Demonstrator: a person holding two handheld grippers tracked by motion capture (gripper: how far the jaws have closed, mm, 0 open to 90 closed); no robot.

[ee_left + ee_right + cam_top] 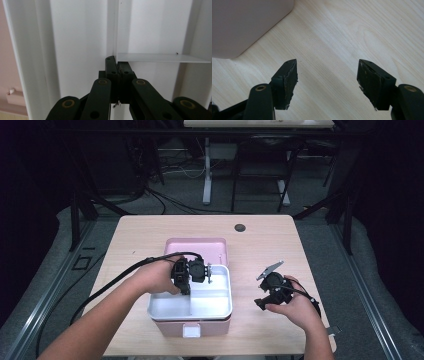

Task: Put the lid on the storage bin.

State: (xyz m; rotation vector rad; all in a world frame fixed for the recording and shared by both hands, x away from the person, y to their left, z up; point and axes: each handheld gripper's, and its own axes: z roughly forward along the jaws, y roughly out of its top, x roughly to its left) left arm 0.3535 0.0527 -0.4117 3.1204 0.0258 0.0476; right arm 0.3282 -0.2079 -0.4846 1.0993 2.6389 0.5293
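The left gripper (pixel 186 282) is pressed shut on the divider (pixel 160 58) inside the white tray (pixel 220 306) atop the pink box (pixel 196 246), while the right gripper (pixel 327 82), spread empty, is held over the counter (pixel 260 245) beside it.

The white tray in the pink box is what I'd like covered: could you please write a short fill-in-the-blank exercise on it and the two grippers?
1. The left gripper is shut on the tray's ____.
2. The white tray sits in a ____ box.
3. The right gripper has its jaws ____ above the wooden table.

Missing words: divider; pink; open
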